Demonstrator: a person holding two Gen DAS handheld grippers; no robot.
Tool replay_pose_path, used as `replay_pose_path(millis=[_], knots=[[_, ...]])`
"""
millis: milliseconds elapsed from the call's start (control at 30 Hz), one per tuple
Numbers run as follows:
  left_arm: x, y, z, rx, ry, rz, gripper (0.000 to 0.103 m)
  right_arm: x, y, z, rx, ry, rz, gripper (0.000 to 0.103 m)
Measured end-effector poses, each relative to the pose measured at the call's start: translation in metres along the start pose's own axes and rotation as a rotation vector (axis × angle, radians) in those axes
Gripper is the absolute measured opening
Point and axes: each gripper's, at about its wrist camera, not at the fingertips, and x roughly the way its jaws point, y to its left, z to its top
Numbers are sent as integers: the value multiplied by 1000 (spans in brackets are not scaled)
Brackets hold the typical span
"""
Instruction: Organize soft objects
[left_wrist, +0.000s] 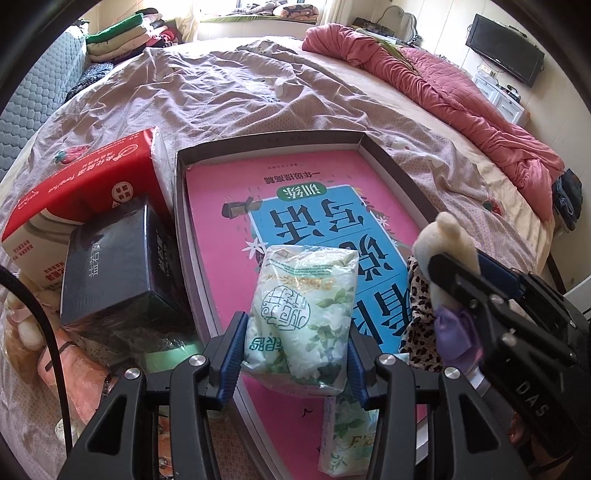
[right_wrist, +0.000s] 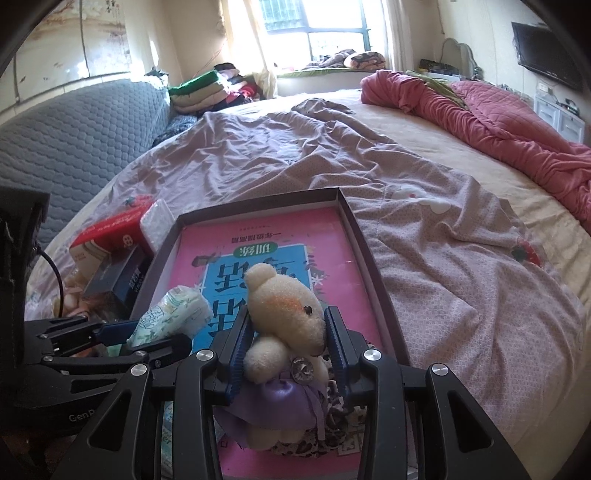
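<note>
My left gripper (left_wrist: 295, 332) is shut on a green and white tissue pack (left_wrist: 303, 317), held just over a shallow grey tray (left_wrist: 181, 221) with a pink and blue book lining its bottom. A second tissue pack (left_wrist: 345, 439) lies in the tray below it. My right gripper (right_wrist: 288, 332) is shut on a cream plush bear (right_wrist: 284, 306) with a purple bow and leopard skirt, also over the tray. From the left wrist view the bear (left_wrist: 448, 240) and right gripper (left_wrist: 476, 273) are at the right; the right wrist view shows the left gripper (right_wrist: 122, 332) with its pack (right_wrist: 173, 314) at the left.
The tray rests on a bed with a wrinkled mauve sheet (right_wrist: 369, 166). A red tissue box (left_wrist: 85, 184) and a dark box (left_wrist: 118, 258) sit left of the tray, with more soft items beneath. A pink quilt (right_wrist: 498, 122) lies at the far right, folded clothes (right_wrist: 207, 88) far back.
</note>
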Motion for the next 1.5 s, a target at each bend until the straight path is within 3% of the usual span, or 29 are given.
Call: replay_pose_path(millis=[333, 633, 967, 1500], knots=[[2, 7, 1, -21, 0, -11, 48, 13, 9, -3, -47, 10, 48, 42], [5, 6, 1, -12, 10, -24, 48, 17, -2, -3, 21, 16, 95, 43], [12, 1, -2, 17, 33, -9, 50, 26, -23, -4, 113, 50, 60, 59], [10, -8, -2, 69, 33, 21, 51, 25, -30, -3, 178, 43, 129, 71]])
